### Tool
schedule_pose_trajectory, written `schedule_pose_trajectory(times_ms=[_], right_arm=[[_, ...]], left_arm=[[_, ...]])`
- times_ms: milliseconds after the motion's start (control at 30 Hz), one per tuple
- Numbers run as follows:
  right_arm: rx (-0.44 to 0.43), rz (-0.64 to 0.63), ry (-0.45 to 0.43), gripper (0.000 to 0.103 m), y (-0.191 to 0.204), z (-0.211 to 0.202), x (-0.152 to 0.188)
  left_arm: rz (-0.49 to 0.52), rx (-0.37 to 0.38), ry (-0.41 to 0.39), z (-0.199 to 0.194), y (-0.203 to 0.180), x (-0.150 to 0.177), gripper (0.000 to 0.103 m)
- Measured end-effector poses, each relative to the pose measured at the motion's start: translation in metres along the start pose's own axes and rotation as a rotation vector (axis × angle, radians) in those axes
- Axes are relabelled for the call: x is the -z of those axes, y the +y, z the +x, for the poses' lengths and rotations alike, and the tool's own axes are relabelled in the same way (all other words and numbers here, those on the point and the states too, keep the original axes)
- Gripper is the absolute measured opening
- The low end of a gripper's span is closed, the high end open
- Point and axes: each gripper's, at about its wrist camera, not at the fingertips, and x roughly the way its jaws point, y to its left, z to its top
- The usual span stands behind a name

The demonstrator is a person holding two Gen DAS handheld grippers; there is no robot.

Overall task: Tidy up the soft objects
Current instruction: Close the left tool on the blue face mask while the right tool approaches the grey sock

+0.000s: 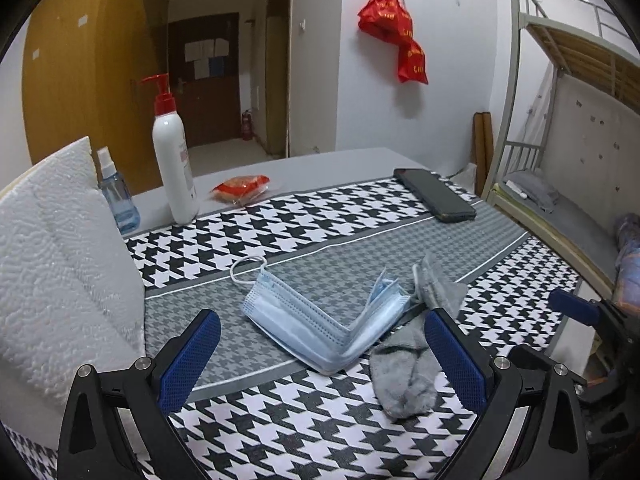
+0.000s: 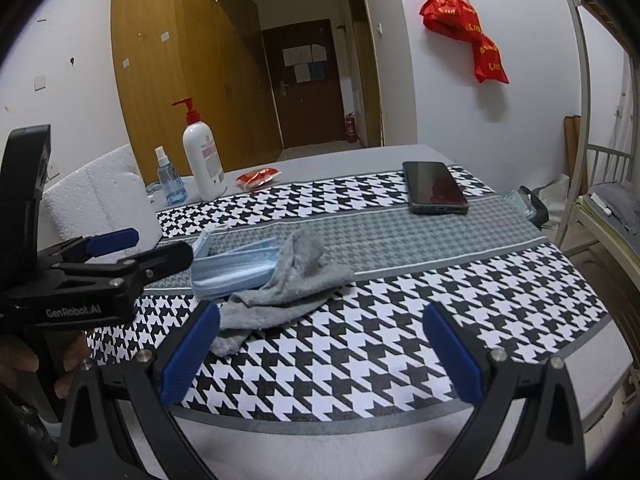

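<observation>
Masks [image 1: 320, 320], a folded blue stack, lie mid-cloth on the houndstooth table cover [image 1: 320, 432] touching the crumpled grey sock [image 1: 404, 376], and both the left gripper [image 1: 320, 360] and right gripper [image 2: 320, 354] hover spread and empty, seemingly poised to separate them.

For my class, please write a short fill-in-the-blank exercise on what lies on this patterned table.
1. The stack of face masks is coloured light ____.
2. The grey sock lies touching the ____.
3. The tall white pump bottle has a ____ pump.
4. Both the left gripper and right gripper have their jaws ____.

Missing words: blue; masks; red; open
</observation>
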Motion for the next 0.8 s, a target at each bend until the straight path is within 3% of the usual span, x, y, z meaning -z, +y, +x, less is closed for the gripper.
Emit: schedule_pose_trajectory(times_ms=[433,800], right_arm=[[-0.029,-0.009,0.022,0.102,0.002,0.01,-0.004],[-0.031,-0.027,0.053,0.102,0.01,0.023,-0.006]], left_arm=[[0.033,-0.001,0.073,0.031,0.001,-0.004,0.101],[0.0,0.062,0.172,0.058,0.013,-0.002,0.073]])
